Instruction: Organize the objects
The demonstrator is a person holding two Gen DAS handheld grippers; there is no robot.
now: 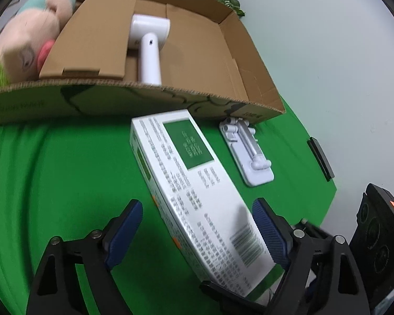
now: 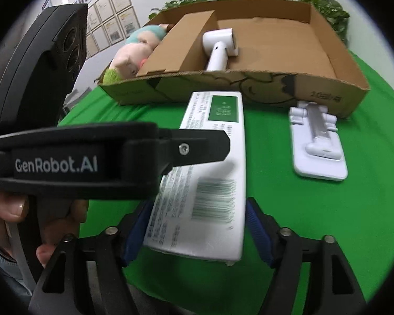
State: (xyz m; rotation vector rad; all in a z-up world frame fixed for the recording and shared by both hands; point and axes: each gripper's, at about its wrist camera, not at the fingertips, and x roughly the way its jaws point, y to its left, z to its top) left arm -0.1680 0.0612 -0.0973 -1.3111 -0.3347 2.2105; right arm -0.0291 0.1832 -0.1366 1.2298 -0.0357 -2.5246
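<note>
A long white box point(image 1: 197, 191) with a green label and a barcode lies on the green cloth, pointing toward the cardboard box point(image 1: 118, 99). My left gripper point(image 1: 197, 220) is open, its blue pads either side of the box's near end. My right gripper point(image 2: 197, 225) is open around the same end point(image 2: 205, 183); whether its pads touch the box I cannot tell. The cardboard box point(image 2: 249, 86) holds a white hair dryer point(image 1: 148, 44) and a plush toy point(image 1: 31, 42). A white folding phone stand point(image 1: 249, 152) lies right of the white box; it also shows in the right wrist view point(image 2: 317, 144).
A cardboard divider point(image 1: 97, 31) separates plush toy and hair dryer. The left gripper's black body point(image 2: 65, 162) fills the left of the right wrist view. A dark clip point(image 1: 320, 157) sits at the cloth's right edge. Green plants point(image 2: 325, 10) stand behind the box.
</note>
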